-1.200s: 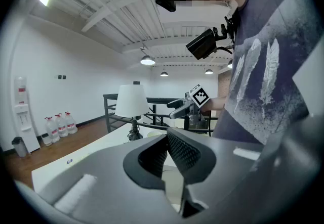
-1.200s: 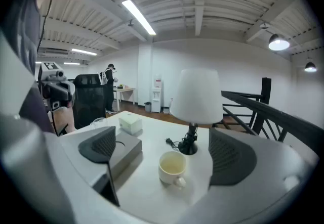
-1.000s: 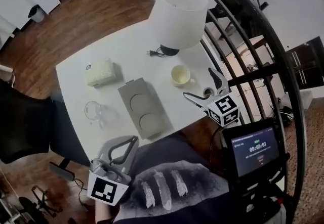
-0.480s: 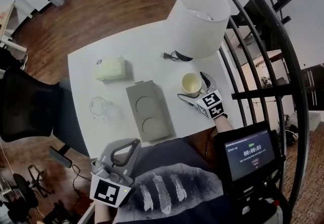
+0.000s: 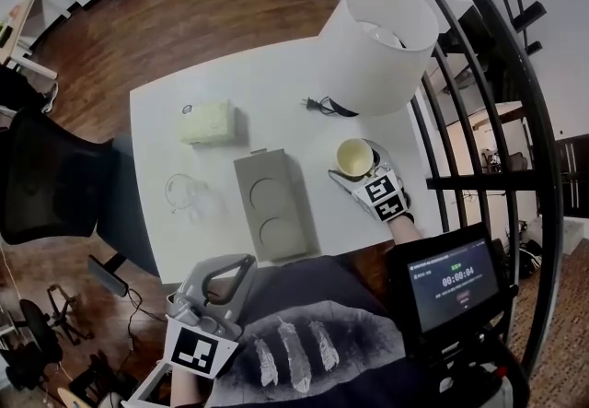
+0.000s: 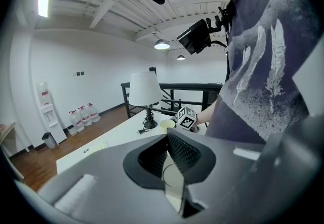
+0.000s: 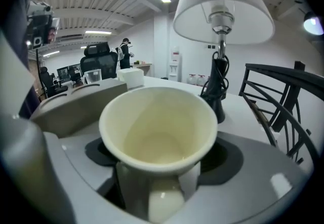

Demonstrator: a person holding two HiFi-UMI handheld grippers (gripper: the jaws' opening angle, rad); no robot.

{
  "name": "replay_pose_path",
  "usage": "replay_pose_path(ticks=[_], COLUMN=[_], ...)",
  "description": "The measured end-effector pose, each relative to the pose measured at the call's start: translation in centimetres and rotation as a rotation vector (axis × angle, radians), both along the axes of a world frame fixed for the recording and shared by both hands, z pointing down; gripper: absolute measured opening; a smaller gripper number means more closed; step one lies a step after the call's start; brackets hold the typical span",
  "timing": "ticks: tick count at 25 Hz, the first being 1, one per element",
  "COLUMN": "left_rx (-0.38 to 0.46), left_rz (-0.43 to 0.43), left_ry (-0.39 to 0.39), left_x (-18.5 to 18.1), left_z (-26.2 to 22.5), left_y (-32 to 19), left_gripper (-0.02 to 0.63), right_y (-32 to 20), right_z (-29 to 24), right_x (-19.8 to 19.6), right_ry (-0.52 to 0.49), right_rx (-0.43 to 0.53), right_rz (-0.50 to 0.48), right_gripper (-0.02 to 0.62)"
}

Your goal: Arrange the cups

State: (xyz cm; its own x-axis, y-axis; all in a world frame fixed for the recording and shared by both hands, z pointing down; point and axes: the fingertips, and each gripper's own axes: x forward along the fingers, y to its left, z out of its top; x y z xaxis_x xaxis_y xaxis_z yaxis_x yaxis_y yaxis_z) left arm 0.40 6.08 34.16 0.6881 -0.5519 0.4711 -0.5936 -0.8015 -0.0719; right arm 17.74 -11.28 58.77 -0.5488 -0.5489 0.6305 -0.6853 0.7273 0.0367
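Note:
A cream cup (image 5: 354, 157) stands on the white table (image 5: 175, 240), right of a grey tray (image 5: 248, 171) with two round hollows. My right gripper (image 5: 358, 164) sits low around this cup (image 7: 159, 132), one jaw on each side, the handle toward the camera. Its jaws have just been closing, and dark gaps still show beside the cup, so it reads as open. A clear glass cup (image 5: 184, 192) stands left of the tray. My left gripper (image 5: 245, 260) is shut and empty, held off the table's near edge over the person's lap.
A white-shaded lamp (image 5: 377, 47) rises just behind the cream cup, its plug (image 5: 313, 104) lying on the table. A pale yellow box (image 5: 207, 122) lies at the back left. A black railing (image 5: 479, 121) runs along the right, and a black chair (image 5: 46, 176) stands left.
My right gripper has come down from above the table's right edge and moved in around the cream cup. The left gripper has stayed where it was.

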Motion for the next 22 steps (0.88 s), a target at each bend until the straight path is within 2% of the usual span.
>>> replay_pose_path(ticks=[11, 15, 18, 22], left_rx=[0.014, 0.022, 0.025, 0.023], left_rz=[-0.014, -0.022, -0.019, -0.017], left_ry=[0.0, 0.018, 0.026, 0.036], left_x=[-0.6, -0.7, -0.7, -0.7], left_z=[-0.4, -0.5, -0.3, 0.0], left_y=[0.1, 0.0, -0.2, -0.4], left_gripper=[0.015, 0.015, 0.015, 0.015], right_y=[0.1, 0.1, 0.2, 0.9], right_z=[-0.3, -2.4, -5.7, -11.1], right_x=[0.3, -0.1, -1.0, -3.4], right_ry=[0.007, -0.032, -0.064, -0.091], right_rx=[-0.011, 0.013, 0.069, 0.153], right_rz=[0.016, 0.011, -0.031, -0.153], right_gripper=[0.453, 0.453, 0.453, 0.453])
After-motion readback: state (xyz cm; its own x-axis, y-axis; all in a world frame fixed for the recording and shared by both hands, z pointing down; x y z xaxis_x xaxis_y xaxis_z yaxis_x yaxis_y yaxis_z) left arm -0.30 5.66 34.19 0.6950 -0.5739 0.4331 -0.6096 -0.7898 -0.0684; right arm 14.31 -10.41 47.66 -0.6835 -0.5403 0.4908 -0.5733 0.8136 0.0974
